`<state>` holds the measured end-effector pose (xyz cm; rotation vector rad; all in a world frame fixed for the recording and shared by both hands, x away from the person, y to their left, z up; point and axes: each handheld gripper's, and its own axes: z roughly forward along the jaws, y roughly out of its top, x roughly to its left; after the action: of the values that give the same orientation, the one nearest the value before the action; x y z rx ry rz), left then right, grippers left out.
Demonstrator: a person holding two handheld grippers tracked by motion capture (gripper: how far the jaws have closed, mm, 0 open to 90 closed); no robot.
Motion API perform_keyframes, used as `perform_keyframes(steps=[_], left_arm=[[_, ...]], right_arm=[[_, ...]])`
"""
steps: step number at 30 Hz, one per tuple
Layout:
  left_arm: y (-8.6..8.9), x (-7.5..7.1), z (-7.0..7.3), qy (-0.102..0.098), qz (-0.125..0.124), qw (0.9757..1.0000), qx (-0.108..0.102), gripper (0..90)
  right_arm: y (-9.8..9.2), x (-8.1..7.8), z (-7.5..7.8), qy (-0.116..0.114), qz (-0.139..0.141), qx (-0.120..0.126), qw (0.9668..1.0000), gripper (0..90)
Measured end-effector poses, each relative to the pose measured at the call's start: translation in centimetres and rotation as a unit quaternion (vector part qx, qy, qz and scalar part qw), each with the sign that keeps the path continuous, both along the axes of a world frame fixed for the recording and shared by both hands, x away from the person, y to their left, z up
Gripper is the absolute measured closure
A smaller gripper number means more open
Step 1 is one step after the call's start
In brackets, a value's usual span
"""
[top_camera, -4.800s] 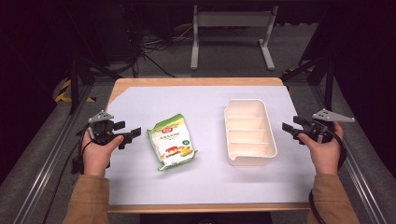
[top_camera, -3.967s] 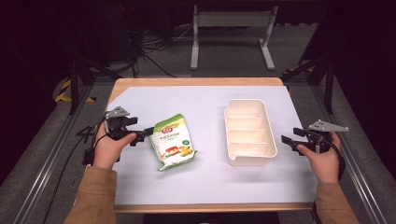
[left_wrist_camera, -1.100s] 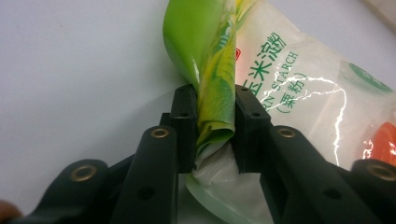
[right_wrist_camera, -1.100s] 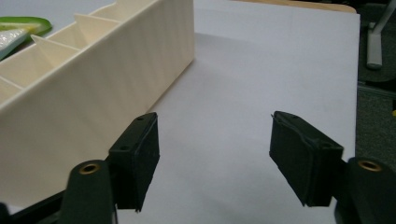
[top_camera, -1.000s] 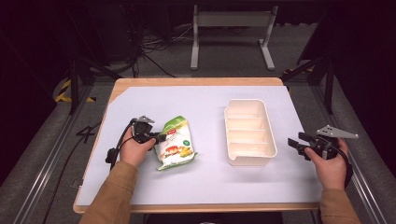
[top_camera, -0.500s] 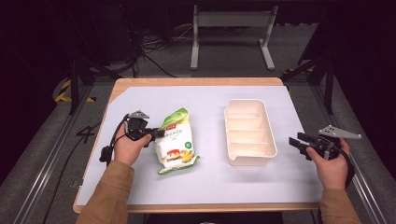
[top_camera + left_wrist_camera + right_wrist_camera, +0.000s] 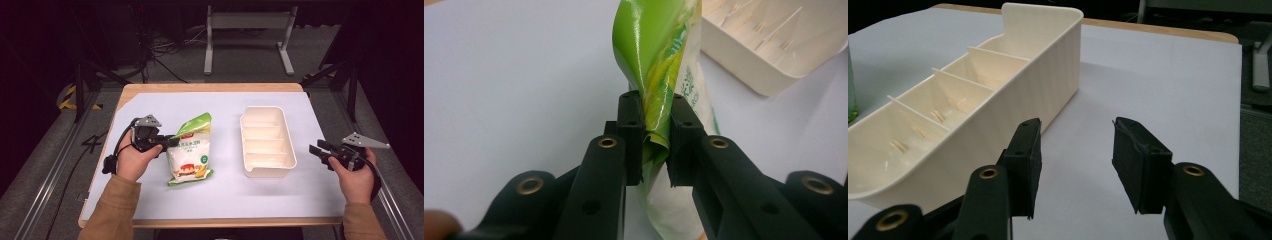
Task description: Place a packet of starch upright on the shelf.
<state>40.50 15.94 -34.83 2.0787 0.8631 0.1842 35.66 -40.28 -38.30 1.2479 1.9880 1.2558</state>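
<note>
A green and white snack bag (image 7: 190, 150) rests with its lower end on the white table cover while its green top rises off it. My left gripper (image 7: 170, 143) is shut on the bag's left edge, and in the left gripper view the pads (image 7: 631, 125) pinch the folded green film (image 7: 659, 60). My right gripper (image 7: 316, 150) stands open just right of the cream divided tray (image 7: 269, 172). Its jaws have just been closing with nothing between them; the right gripper view shows bare cover between the fingertips (image 7: 1075, 145) and the tray wall (image 7: 998, 125) at left.
The tray holds several empty compartments (image 7: 938, 100) and lies lengthwise right of centre. The white cover (image 7: 225, 195) stretches over the wooden table, with its right edge close to my right hand. Metal frame legs and cables lie on the dark floor beyond.
My left gripper has risen with the bag's edge, so the bag's green top now stands up off the table. The right hand has stayed put, its jaws a little narrower.
</note>
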Motion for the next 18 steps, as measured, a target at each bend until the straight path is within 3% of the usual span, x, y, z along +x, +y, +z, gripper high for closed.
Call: perform_keyframes(steps=[11, 18], left_arm=[[-1.2, -2.3, 2.4, -0.037, -0.027, 0.9987, 0.021, 80.7], [-1.1, -2.9, 3.1, -0.046, -0.034, 0.9983, 0.011, 80.8]], right_arm=[[1.9, -0.6, 2.1, -0.028, 0.027, -0.015, 0.9991, 53.1], [3.6, -1.1, 3.5, -0.038, 0.059, -0.006, 0.9976, 53.0]])
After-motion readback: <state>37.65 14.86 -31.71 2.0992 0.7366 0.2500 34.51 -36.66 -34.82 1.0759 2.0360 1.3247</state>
